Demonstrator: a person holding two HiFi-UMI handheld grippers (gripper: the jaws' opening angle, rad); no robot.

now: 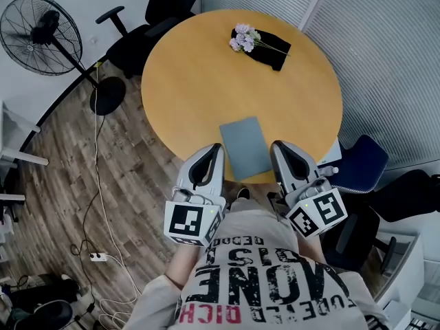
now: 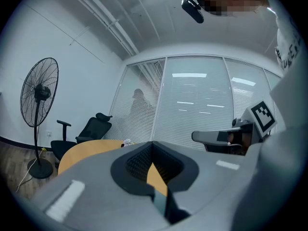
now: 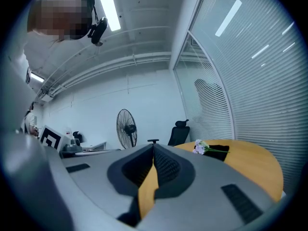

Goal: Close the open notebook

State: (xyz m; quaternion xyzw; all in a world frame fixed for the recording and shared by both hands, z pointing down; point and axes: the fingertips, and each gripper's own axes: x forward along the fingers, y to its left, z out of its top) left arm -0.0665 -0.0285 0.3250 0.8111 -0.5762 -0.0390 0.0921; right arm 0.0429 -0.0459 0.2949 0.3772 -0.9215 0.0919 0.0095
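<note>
The left gripper [image 1: 215,150] and the right gripper [image 1: 278,146] are pointing level at the near edge of the round wooden table [image 1: 199,81]. Each is keeping its jaws pressed together on nothing. Between their tips, at 6 o'clock on the tabletop, the notebook [image 1: 246,146] is lying flat. It is showing one plain grey-blue cover and looking closed. Each tip is sitting just beside one of its long edges; whether they are touching it is unclear. A blue chair [image 1: 361,162] is standing off the table at 4 o'clock. Across the top, at 1 o'clock, pale flowers [image 1: 244,38] are resting on a black cloth [image 1: 271,52]. Beyond the rim, a black office chair [image 1: 165,2] is standing at 11 o'clock, with a floor fan [image 1: 45,26] at 10 o'clock.
</note>
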